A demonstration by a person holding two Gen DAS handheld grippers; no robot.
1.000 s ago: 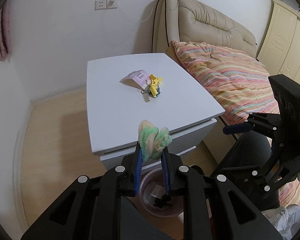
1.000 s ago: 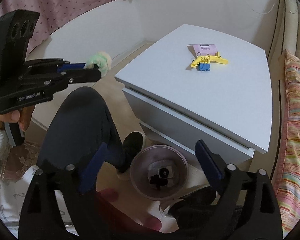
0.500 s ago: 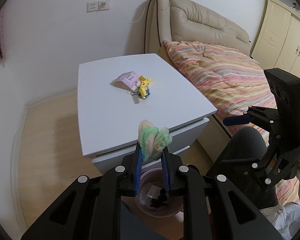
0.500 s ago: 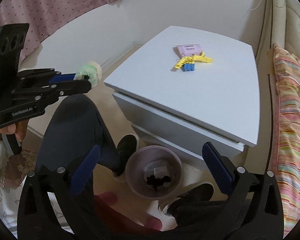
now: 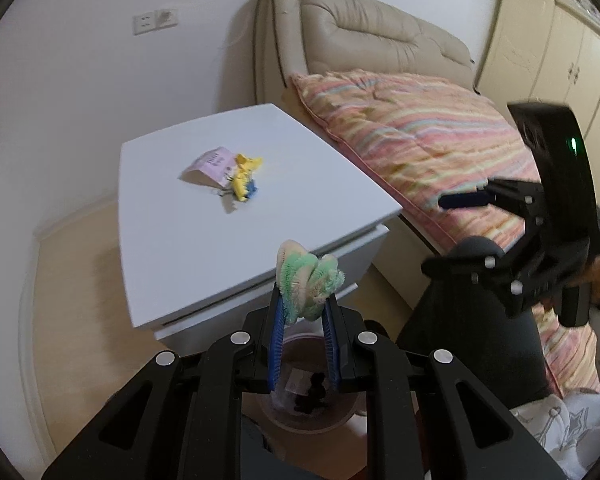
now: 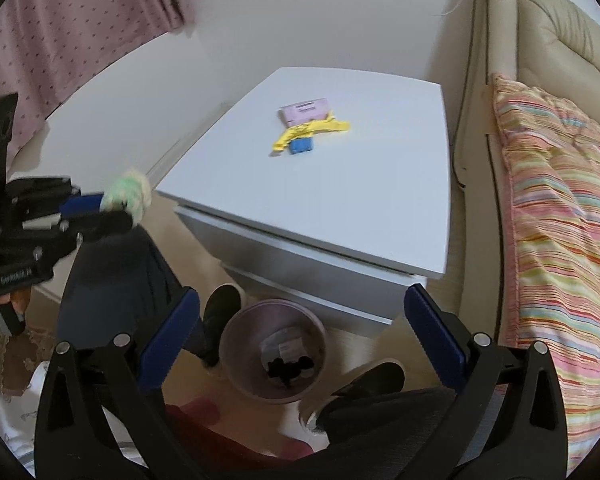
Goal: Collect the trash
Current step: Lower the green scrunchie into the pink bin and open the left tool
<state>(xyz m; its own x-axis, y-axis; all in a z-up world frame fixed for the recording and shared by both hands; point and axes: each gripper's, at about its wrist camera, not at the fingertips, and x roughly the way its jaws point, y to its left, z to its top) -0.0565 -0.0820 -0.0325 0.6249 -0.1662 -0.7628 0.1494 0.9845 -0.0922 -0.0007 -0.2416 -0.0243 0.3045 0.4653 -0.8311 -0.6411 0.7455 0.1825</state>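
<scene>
Left gripper clenched on a fluffy green-and-cream wad, pinched between its blue fingers; the wad sticks out past the fingertips, in the air above the near edge of the white bench. Directly below the gripper, at 6 o'clock from the wad, sits a round pink bin on the floor, against the bench front; a paper scrap and a dark clump lie inside. Right gripper released, jaws spread wide and just finished opening, nothing between the fingers; seen from its own camera the bin lies between them, lower down. On the bench top, well apart from both grippers: a pink packet, a yellow wrapper touching it at its 6 o'clock, and a blue clip against the wrapper. Person's dark-clad legs and shoes flank the bin. Striped quilt on bed at 3 o'clock of the bench.
</scene>
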